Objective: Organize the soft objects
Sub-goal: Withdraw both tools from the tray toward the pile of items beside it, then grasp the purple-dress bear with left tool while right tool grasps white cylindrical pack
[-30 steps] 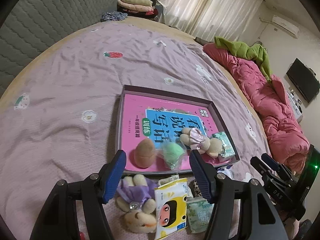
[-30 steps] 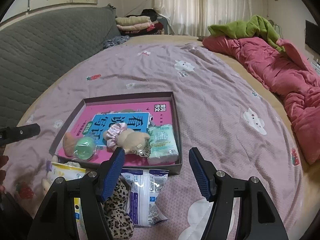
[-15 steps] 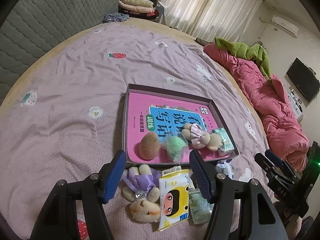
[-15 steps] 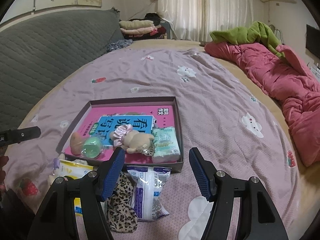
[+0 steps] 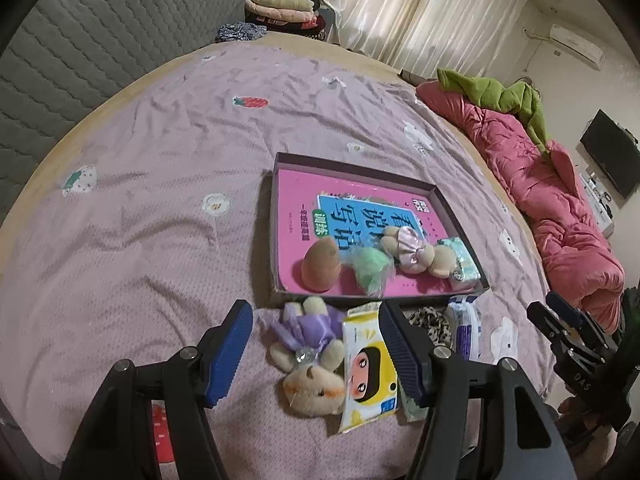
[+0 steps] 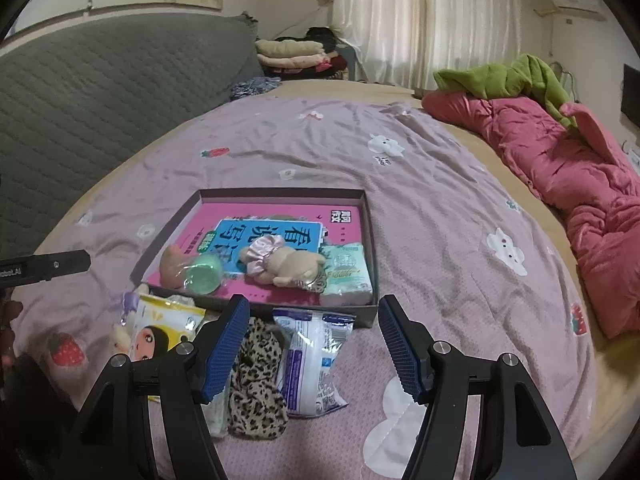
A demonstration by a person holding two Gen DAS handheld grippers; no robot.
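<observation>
A shallow dark box (image 5: 276, 216) (image 6: 370, 216) with a pink book in it lies on the bed. Inside sit a brown egg-shaped toy (image 5: 321, 265), a green ball in plastic (image 5: 370, 268) (image 6: 204, 278), a plush in a pink dress (image 5: 416, 254) (image 6: 280, 266) and a green tissue pack (image 6: 346, 270). In front of the box lie a plush in a purple dress (image 5: 308, 344), a yellow wipes pack (image 5: 368, 368) (image 6: 160, 330), a leopard-print cloth (image 6: 256, 376) and a blue-white pack (image 6: 310, 356). My left gripper (image 5: 316, 346) is open above the purple plush. My right gripper (image 6: 314, 344) is open above the blue-white pack.
The bed has a mauve sheet (image 5: 160, 200) printed with strawberries and a grey quilted headboard (image 6: 100, 92). A pink quilt (image 6: 580, 176) with a green blanket lies along the right side. Folded clothes (image 6: 292, 54) are stacked beyond the bed. The right gripper shows in the left view's right edge (image 5: 568, 332).
Both grippers have drawn back from the box, so the items in front of it show more fully. Neither gripper's opening has changed and nothing has been picked up.
</observation>
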